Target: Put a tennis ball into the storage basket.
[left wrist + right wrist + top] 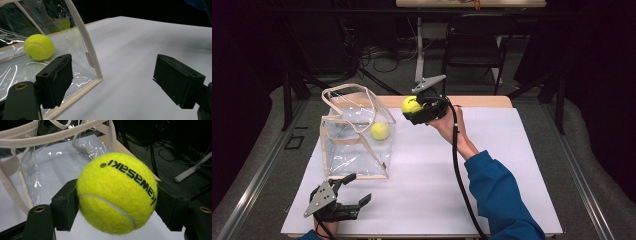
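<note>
Right tongs [416,109] pinch a fuzzy yellow tennis ball with black lettering [411,104], held up off the white worktop [492,165], just beside the top rim of the clear plastic tote bag with beige trim [357,132]. In the right gripper view the ball [117,192] sits squarely between both jaws. A second yellow tennis ball [379,131] lies inside the bag. Left tongs [359,189] spread wide, holding nothing, low near the bag's front bottom corner [98,75].

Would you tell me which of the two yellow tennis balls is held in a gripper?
The yellow tennis ball clamped in the right gripper, above the table; the other ball lies inside the clear plastic bag.
</note>
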Motion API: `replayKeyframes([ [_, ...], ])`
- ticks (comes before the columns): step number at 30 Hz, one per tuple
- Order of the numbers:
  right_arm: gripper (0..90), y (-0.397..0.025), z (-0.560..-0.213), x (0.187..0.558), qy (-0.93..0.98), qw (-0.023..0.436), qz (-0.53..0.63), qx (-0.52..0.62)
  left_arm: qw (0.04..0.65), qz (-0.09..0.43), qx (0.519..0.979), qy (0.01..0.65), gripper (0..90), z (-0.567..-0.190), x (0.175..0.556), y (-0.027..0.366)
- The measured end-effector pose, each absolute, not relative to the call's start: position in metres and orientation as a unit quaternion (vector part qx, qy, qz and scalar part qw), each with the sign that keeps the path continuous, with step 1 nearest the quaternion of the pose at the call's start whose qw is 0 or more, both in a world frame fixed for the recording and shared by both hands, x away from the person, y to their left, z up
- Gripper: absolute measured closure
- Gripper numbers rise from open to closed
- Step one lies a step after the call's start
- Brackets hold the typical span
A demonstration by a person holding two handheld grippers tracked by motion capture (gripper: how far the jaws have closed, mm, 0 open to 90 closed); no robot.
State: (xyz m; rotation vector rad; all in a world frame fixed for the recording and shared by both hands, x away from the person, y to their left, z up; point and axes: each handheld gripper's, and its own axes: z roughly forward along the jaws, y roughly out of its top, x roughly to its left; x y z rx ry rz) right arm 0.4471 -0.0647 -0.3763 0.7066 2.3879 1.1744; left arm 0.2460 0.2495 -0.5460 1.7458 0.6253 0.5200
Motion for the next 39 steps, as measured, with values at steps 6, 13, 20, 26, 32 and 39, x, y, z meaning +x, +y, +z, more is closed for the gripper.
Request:
replayKeyframes([
  [6, 26.8, -0.061, -0.374, 0.447, 0.849, 0.195, 0.423, 0.249, 0.572, 0.221, 0.743, 0.267, 15.8, -0.546, 0.246, 0.250],
  [13, 26.8, -0.057, -0.371, 0.448, 0.846, 0.199, 0.428, 0.247, 0.572, 0.221, 0.743, 0.267, 15.8, -0.546, 0.246, 0.249],
  [20, 26.8, -0.056, -0.371, 0.448, 0.846, 0.199, 0.428, 0.246, 0.572, 0.221, 0.743, 0.267, 15.8, -0.546, 0.246, 0.249],
  [26, 26.8, -0.049, -0.363, 0.444, 0.841, 0.209, 0.439, 0.239, 0.574, 0.221, 0.742, 0.267, 15.8, -0.546, 0.245, 0.249],
  [32, 26.8, -0.046, -0.360, 0.443, 0.838, 0.213, 0.444, 0.236, 0.573, 0.222, 0.742, 0.267, 15.8, -0.545, 0.245, 0.250],
  [39, 26.8, -0.041, -0.357, 0.441, 0.836, 0.217, 0.449, 0.230, 0.574, 0.221, 0.742, 0.267, 15.8, -0.545, 0.245, 0.250],
])
